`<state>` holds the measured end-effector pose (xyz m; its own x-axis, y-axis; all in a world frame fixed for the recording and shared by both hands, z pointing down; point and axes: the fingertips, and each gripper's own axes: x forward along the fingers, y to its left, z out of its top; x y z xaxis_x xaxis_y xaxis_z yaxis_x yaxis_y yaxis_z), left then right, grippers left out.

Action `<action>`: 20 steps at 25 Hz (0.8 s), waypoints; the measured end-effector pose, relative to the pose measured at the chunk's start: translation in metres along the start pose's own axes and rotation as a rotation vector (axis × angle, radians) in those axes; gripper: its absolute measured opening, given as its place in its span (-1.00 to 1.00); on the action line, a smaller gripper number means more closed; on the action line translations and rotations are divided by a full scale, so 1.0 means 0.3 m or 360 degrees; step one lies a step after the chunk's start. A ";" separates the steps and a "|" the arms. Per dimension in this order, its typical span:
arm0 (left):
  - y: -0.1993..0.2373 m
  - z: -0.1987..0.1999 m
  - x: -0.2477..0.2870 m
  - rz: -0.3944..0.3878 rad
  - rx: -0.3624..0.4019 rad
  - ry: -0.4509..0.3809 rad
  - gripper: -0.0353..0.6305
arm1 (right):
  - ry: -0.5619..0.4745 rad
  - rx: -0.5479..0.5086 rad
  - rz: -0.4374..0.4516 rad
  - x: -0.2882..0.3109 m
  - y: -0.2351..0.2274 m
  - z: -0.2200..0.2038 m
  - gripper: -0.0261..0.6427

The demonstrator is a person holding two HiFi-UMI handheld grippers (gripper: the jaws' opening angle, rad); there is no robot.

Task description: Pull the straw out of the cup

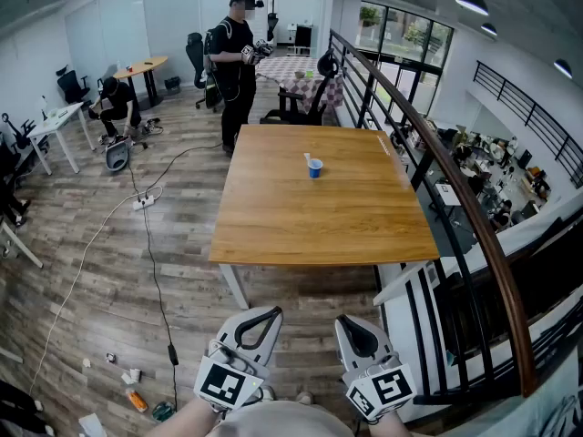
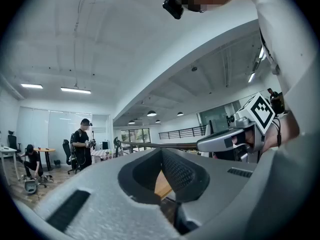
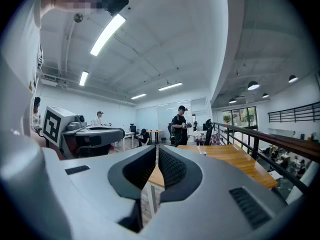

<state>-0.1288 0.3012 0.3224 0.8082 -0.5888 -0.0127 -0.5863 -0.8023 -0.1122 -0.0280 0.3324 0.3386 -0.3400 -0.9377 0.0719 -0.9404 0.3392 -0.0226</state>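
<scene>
Rightward, railing (image 1: 455, 189) beside table (image 1: 310, 221) with cup (image 1: 315, 168)

Wood table (image 1: 319, 208) mid-room on plank floor (image 1: 55, 244). Black railing (image 1: 437, 153) runs along table's R side, windows (image 1: 410, 35) past its far R corner. Cable (image 1: 148, 244) on floor L of table, white desk (image 1: 55, 121) farther L. Person (image 1: 235, 62) stands behind table's far edge. Strip lights (image 3: 107, 34) overhead.

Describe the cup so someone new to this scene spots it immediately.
Find the large wooden table beside the black railing. Just past its middle, toward the far edge, stands a small blue cup. Nothing else stands near it, and a white straw sticks out of it, leaning left.
</scene>
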 end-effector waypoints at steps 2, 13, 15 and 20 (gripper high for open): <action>-0.002 0.000 0.005 -0.0007 -0.0002 0.0000 -0.85 | -0.0007 0.0010 -0.0005 0.001 -0.006 0.004 -0.83; -0.031 -0.004 0.045 -0.0044 -0.0038 0.0029 -0.85 | -0.0029 0.0026 -0.0008 -0.008 -0.030 0.015 -0.83; -0.033 -0.003 0.054 -0.0047 -0.0027 0.0026 -0.85 | -0.0029 0.0024 -0.0011 -0.009 -0.035 0.013 -0.83; -0.056 -0.014 0.069 -0.0041 -0.0022 0.0049 -0.85 | -0.0042 0.0039 -0.0017 -0.025 -0.057 0.010 -0.83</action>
<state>-0.1025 0.3021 0.3280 0.8210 -0.5706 0.0206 -0.5663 -0.8183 -0.0981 -0.0093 0.3335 0.3353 -0.3297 -0.9430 0.0457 -0.9436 0.3277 -0.0468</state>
